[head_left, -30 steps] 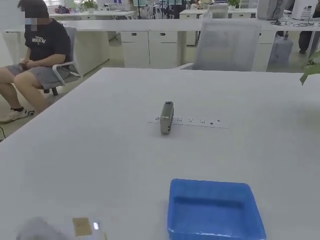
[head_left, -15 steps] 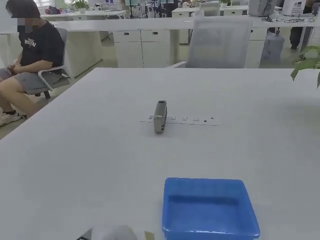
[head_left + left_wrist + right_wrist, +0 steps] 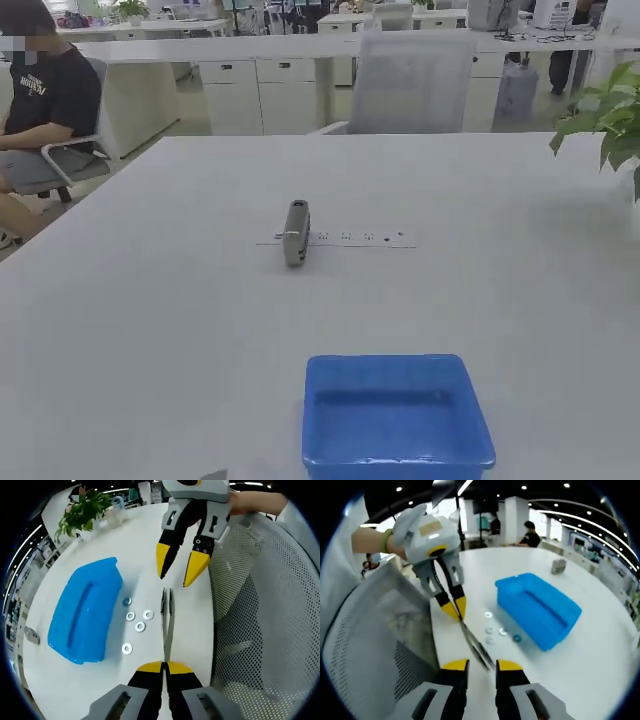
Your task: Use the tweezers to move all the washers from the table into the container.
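Tweezers (image 3: 166,625) between closed left fingers (image 3: 150,668)

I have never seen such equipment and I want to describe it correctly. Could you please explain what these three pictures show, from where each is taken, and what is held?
There is no robot: a person holds a two-jaw hand tool, called a gripper, in each hand. The head view comes from a camera on the person's head and shows the white table and the blue container. The two round pictures come from cameras on the grippers. The left gripper is shut on the tweezers; the right gripper is open beyond their far end. Five washers lie on the table between tweezers and container.
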